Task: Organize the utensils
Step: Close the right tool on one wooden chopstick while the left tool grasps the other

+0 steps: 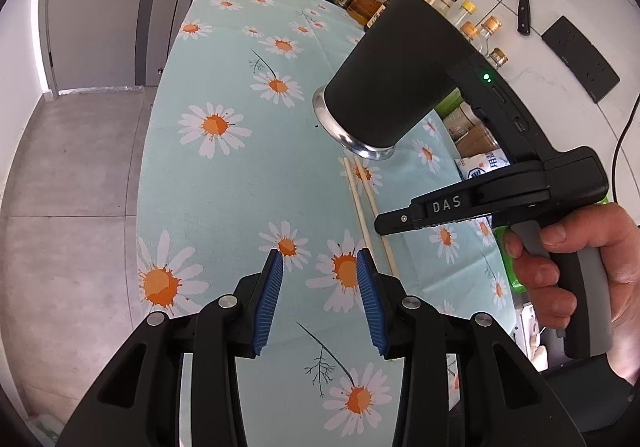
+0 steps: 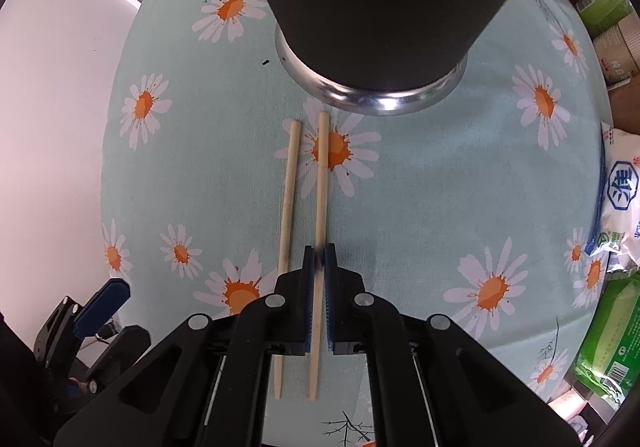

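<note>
Two wooden chopsticks are lying side by side on the daisy tablecloth [image 2: 420, 183], just near of the black cup [image 2: 380, 7]. The right gripper [image 2: 320, 259] is pinching the right chopstick [image 2: 322, 175], the left chopstick [image 2: 289, 199] lying free beside it. The left gripper [image 1: 320, 275] is hovering partly open, holding nothing.

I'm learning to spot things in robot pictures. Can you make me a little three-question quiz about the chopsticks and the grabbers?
1. True or false: the right gripper has its jaws shut on a chopstick.
2. How many chopsticks lie on the daisy tablecloth? A) one B) two C) four
3. What is between the left gripper jaws?

Key: 1 true. 2 B; the other chopstick lies beside it. 3 Nothing; they are open.
</note>
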The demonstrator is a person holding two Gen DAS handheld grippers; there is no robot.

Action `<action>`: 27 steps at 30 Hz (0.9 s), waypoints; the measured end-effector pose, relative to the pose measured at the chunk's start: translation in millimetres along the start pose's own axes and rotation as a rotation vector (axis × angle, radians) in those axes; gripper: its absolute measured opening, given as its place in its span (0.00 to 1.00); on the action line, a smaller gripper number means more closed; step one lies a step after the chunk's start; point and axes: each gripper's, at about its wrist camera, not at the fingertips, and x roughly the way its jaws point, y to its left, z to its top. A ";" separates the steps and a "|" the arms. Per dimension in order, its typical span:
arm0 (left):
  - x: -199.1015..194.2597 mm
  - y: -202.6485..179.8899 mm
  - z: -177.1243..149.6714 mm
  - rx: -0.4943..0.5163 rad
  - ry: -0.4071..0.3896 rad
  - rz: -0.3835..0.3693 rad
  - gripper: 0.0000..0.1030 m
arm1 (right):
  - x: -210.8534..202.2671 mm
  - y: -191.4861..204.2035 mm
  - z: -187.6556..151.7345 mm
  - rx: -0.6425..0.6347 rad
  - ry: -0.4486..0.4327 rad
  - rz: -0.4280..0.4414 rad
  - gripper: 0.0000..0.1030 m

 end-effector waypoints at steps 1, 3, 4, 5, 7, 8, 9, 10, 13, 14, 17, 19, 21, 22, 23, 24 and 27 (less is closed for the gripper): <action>1.0 -1.4 0.3 0.004 0.003 0.002 0.36 | -0.2 -4.4 -1.1 -0.001 -0.001 0.006 0.05; 5.8 -7.7 3.0 0.017 0.014 0.016 0.36 | -6.5 -11.5 -5.5 -0.006 -0.009 0.029 0.05; 8.6 -11.2 4.5 0.023 0.020 0.025 0.36 | -8.6 -14.3 -7.7 -0.011 -0.015 0.038 0.05; 10.9 -13.6 5.5 0.027 0.026 0.030 0.36 | -11.8 -16.3 -9.3 -0.014 -0.021 0.047 0.05; 18.5 -21.9 8.4 0.039 0.046 0.052 0.36 | -19.8 -21.9 -14.0 -0.022 -0.035 0.071 0.05; 21.7 -26.1 9.6 0.044 0.055 0.061 0.36 | -25.3 -26.2 -16.9 -0.027 -0.046 0.085 0.05; 25.8 -31.8 10.9 0.052 0.065 0.075 0.36 | -29.0 -30.4 -19.8 -0.030 -0.053 0.096 0.05; 29.4 -36.5 12.0 0.058 0.071 0.089 0.36 | -32.9 -34.3 -22.3 -0.032 -0.059 0.111 0.05; 41.3 -47.6 15.5 0.072 0.101 0.132 0.36 | -45.2 -47.3 -30.2 -0.041 -0.079 0.149 0.05; 44.5 -49.5 16.5 0.075 0.110 0.143 0.36 | -50.1 -52.6 -33.2 -0.040 -0.082 0.173 0.05; 58.1 -59.2 20.4 0.080 0.158 0.177 0.34 | -63.2 -63.2 -41.7 -0.057 -0.109 0.198 0.05; 64.7 -64.3 22.6 0.092 0.177 0.208 0.34 | -69.0 -72.0 -45.0 -0.062 -0.120 0.220 0.05; 72.6 -70.8 25.2 0.100 0.200 0.235 0.34 | -73.5 -81.4 -46.7 -0.068 -0.127 0.241 0.05; 76.4 -73.2 26.5 0.103 0.210 0.257 0.31 | -75.4 -86.8 -47.9 -0.068 -0.130 0.253 0.05; 79.0 -74.9 27.1 0.107 0.217 0.271 0.26 | -77.2 -88.9 -49.1 -0.068 -0.129 0.264 0.05; 83.1 -76.8 28.8 0.108 0.227 0.287 0.26 | -78.0 -91.9 -48.6 -0.068 -0.130 0.274 0.05; 92.0 -79.7 32.1 0.099 0.252 0.320 0.24 | -81.5 -106.7 -51.2 -0.065 -0.128 0.304 0.05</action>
